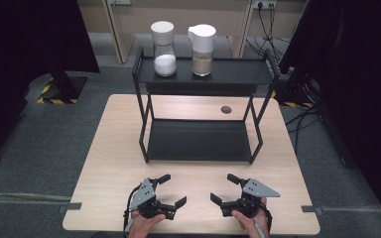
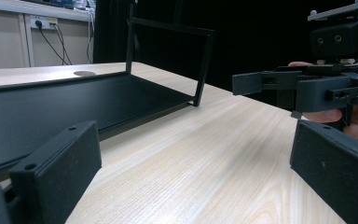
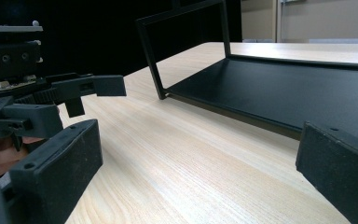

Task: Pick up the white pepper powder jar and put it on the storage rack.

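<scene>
A black two-tier rack (image 1: pixel 198 141) stands on the light wooden table (image 1: pixel 114 163). On its top shelf are two clear jars with white lids: one holding white grains (image 1: pixel 164 54) and one holding tan grains (image 1: pixel 202 57). The lower shelf (image 2: pixel 51 102) (image 3: pixel 298 88) is bare. My left gripper (image 1: pixel 172 190) (image 2: pixel 196 177) and right gripper (image 1: pixel 224 189) (image 3: pixel 196 172) rest near the table's front edge, in front of the rack. They point toward each other, both open with nothing between their jaws. Each gripper view shows the other gripper: the right one (image 2: pixel 307 84) and the left one (image 3: pixel 51 98).
A round cable hole (image 1: pixel 225 109) sits in the table behind the rack. Black curtains hang at both sides. Cables (image 1: pixel 302 119) trail on the grey floor at the right. Bare tabletop lies to the left and right of the rack.
</scene>
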Action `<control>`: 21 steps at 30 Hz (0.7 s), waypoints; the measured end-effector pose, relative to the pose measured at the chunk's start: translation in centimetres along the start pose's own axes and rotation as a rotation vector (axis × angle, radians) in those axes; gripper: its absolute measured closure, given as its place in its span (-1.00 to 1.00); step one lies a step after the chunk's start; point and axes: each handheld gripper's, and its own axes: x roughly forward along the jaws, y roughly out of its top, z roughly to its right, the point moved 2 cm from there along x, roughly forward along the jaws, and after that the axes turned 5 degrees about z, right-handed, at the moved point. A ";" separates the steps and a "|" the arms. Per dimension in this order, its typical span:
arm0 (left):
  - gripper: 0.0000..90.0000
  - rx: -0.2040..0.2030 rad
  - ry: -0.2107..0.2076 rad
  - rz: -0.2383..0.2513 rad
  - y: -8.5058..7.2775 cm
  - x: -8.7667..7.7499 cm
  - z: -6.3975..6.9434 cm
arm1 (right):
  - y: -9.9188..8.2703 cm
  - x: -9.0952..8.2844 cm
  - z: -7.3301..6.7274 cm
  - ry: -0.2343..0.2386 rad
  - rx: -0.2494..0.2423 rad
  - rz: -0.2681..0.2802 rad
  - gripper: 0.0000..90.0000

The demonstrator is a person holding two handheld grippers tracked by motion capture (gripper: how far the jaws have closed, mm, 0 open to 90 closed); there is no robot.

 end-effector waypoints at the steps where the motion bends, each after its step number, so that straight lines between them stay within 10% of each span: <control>1: -0.98 -0.001 0.000 0.000 0.0 0.0 0.0 | 0.0 0.0 0.0 0.000 0.000 -0.001 -0.98; 21: -0.98 -0.004 0.003 0.002 0.0 0.0 0.0 | 0.0 -0.1 0.2 -0.004 0.007 0.003 -0.98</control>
